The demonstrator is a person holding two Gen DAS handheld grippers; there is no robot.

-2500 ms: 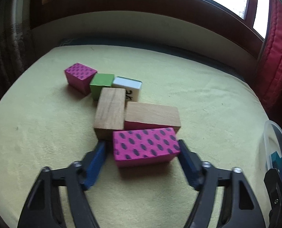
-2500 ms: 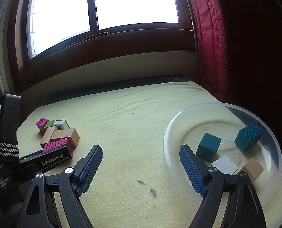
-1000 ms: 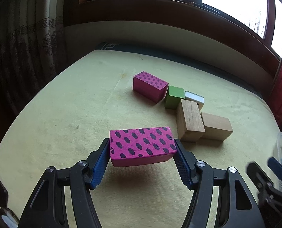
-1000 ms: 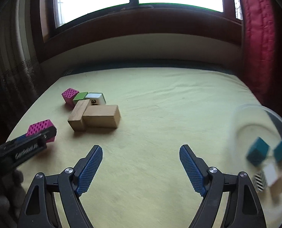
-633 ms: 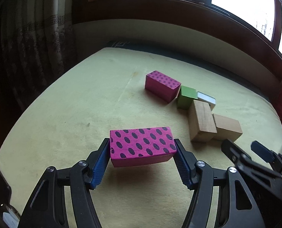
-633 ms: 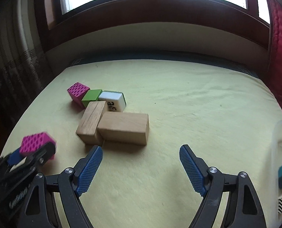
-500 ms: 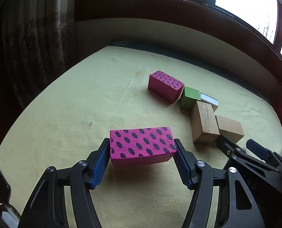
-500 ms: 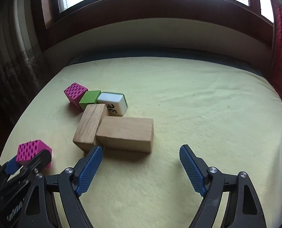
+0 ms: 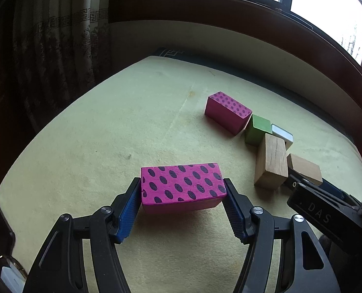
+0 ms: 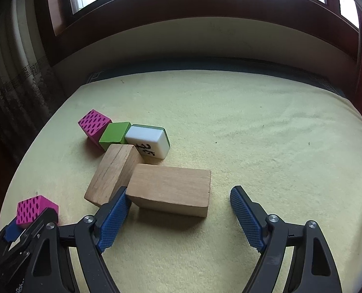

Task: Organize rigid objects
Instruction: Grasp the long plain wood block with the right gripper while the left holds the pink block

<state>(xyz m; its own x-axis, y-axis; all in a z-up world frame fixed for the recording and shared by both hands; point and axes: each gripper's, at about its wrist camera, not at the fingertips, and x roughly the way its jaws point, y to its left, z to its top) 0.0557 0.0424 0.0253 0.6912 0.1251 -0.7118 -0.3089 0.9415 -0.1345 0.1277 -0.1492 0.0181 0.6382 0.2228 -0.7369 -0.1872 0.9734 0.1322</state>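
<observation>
Left gripper (image 9: 182,210): jaws pinching the long pink dotted block (image 9: 182,186) by its ends, lifted off the yellow cloth-covered desk (image 9: 107,134), away from the cluster. Further right sit the small pink block (image 10: 94,123), green cube (image 10: 115,131), mahjong tile (image 10: 149,140), tilted wooden block (image 10: 113,171). Right gripper (image 10: 178,217): jaws spread around the flat wooden block (image 10: 171,186), left pad at its corner, right pad apart. Step: likely grasping it. Next: centre, then close.

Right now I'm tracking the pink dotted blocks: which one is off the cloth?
The longer pink dotted block, clamped between the left gripper pads; the shorter pink block lies beside the green cube.
</observation>
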